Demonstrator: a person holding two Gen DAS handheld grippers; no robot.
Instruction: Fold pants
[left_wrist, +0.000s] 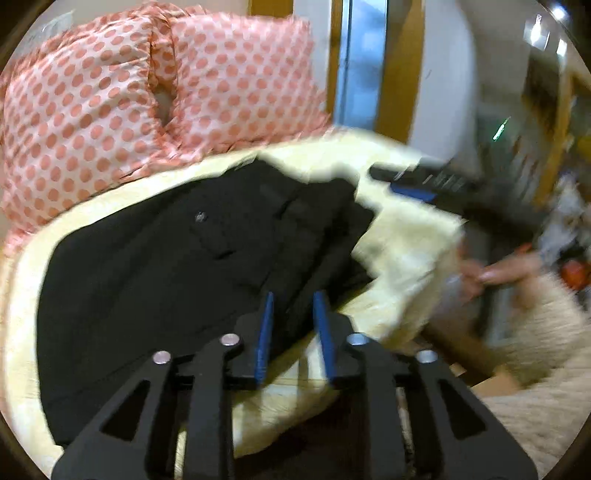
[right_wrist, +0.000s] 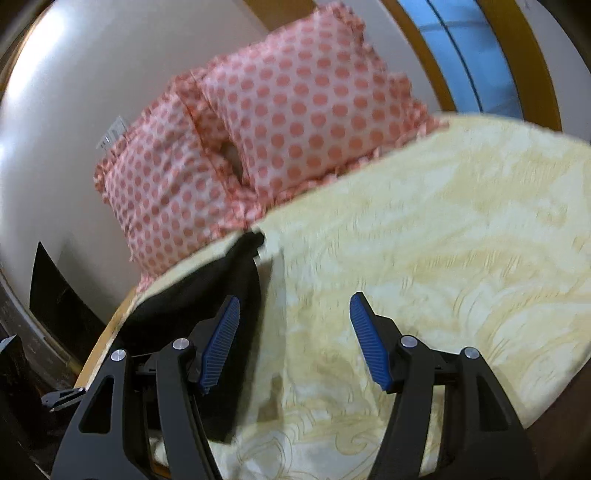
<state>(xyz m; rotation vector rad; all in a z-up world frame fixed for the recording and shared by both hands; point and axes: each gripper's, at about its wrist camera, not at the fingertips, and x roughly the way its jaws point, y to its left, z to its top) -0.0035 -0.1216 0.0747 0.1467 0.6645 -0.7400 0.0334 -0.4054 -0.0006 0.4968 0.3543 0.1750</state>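
Black pants (left_wrist: 177, 266) lie spread on a cream blanket (left_wrist: 406, 254) on the bed. In the left wrist view my left gripper (left_wrist: 294, 299) hovers over the pants' near right edge, its blue pads a narrow gap apart with nothing between them. My right gripper (left_wrist: 424, 181) shows blurred at the blanket's far right edge. In the right wrist view my right gripper (right_wrist: 295, 302) is wide open and empty above the blanket (right_wrist: 424, 240). A part of the pants (right_wrist: 207, 295) lies by its left finger (right_wrist: 221, 332).
Two pink polka-dot pillows (left_wrist: 155, 96) lean at the head of the bed, also in the right wrist view (right_wrist: 266, 122). A window with a wooden frame (left_wrist: 362, 62) stands behind. The person's hand and fuzzy sleeve (left_wrist: 517, 280) are at the right. The bed's wooden edge (right_wrist: 99, 350) runs at the left.
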